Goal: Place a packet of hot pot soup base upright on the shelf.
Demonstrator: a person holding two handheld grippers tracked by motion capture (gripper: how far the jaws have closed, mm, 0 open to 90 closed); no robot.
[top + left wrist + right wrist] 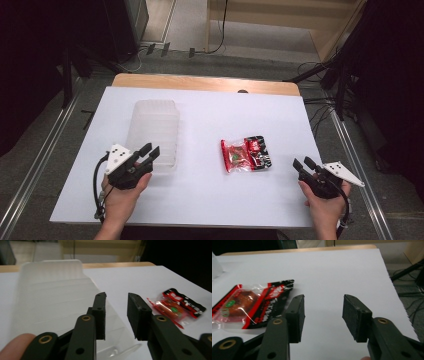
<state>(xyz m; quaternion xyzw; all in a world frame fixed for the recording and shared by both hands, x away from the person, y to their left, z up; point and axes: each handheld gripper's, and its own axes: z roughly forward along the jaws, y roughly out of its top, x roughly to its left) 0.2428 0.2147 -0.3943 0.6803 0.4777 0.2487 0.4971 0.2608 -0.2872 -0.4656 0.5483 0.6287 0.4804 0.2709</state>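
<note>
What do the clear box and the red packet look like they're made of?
Clear box: likely thin, frosted translucent plastic; the white table shows through its ribbed walls. Red packet: glossy plastic film, by its glare and crinkles, with a clear window showing reddish contents.

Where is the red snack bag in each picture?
High view: the snack bag lies right of centre on the white table.
Left gripper view: at the right edge, beyond the right jaw.
Right gripper view: at the left, beside the left jaw.
Shared landmark: the table's wooden far edge.
</note>
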